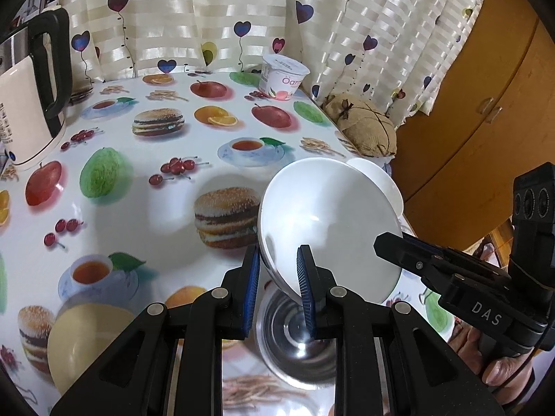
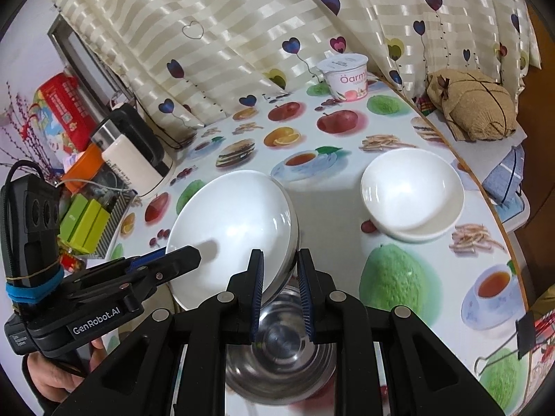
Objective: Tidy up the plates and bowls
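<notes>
A large white bowl is held tilted in the air between both grippers, above a steel bowl on the table. My left gripper is shut on the white bowl's near rim. My right gripper is shut on the opposite rim; it shows from the side in the left wrist view. A small white bowl stands on the table to the right. A pale yellow bowl sits at the near left.
The table has a fruit-print cloth. A cream kettle stands at far left, a yogurt tub at the back by the curtain. A brown cushion lies beyond the right edge. Boxes crowd the left side.
</notes>
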Motion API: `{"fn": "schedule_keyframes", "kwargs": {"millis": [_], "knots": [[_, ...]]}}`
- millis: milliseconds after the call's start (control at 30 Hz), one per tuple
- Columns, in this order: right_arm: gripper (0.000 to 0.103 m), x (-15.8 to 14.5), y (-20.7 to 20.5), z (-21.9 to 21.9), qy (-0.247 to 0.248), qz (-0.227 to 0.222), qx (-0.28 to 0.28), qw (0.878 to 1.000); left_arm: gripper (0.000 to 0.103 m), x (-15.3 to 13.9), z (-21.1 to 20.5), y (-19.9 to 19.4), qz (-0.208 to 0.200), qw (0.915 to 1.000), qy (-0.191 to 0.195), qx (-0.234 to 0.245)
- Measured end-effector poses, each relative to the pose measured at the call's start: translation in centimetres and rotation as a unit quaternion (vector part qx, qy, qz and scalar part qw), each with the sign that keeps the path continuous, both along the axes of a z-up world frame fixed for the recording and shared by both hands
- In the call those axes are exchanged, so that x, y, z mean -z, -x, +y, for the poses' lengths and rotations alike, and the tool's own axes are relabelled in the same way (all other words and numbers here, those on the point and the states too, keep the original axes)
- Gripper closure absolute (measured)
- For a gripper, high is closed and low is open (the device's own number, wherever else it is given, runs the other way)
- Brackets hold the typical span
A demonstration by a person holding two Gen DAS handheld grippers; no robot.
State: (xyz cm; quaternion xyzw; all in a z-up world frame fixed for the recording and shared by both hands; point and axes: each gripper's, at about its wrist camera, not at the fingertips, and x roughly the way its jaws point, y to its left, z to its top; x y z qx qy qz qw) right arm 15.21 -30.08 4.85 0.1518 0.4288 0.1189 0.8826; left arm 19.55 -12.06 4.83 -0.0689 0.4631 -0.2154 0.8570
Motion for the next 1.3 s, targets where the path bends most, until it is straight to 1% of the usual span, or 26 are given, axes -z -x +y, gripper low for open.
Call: {"fn": "schedule_keyframes", "kwargs": {"millis": [300, 533, 733, 967, 1300], "knots": [[0.084, 0.9, 2.7, 0.0, -0.002, 0.009, 0.006, 1.0, 0.08, 1.0, -0.2, 2.7, 0.013, 0.9998, -0.003, 0.012], [0.084, 2.1, 4.2, -0.1, -0.003, 0.022, 0.007, 1.0, 0.08, 2.2, -0.5, 4.0, 0.028, 0.9994, -0.007, 0.019], [0.084, 3.6, 4.2, -0.5, -0.005, 0.039, 0.009, 0.999, 0.08, 3.2, -0.8, 4.2, 0.041, 0.9989, -0.007, 0.022], [0.084, 4.2, 4.0, -0.7, -0.005, 0.05, 0.007, 0.999, 0.08, 4.3, -1.2, 4.1, 0.053, 0.9981, -0.019, 0.026], [0.081, 4.9, 3.5, -0.7, -0.01, 0.06, 0.001, 0.998, 0.08, 4.5, -1.1, 3.9, 0.06, 0.9976, -0.015, 0.031]]}}
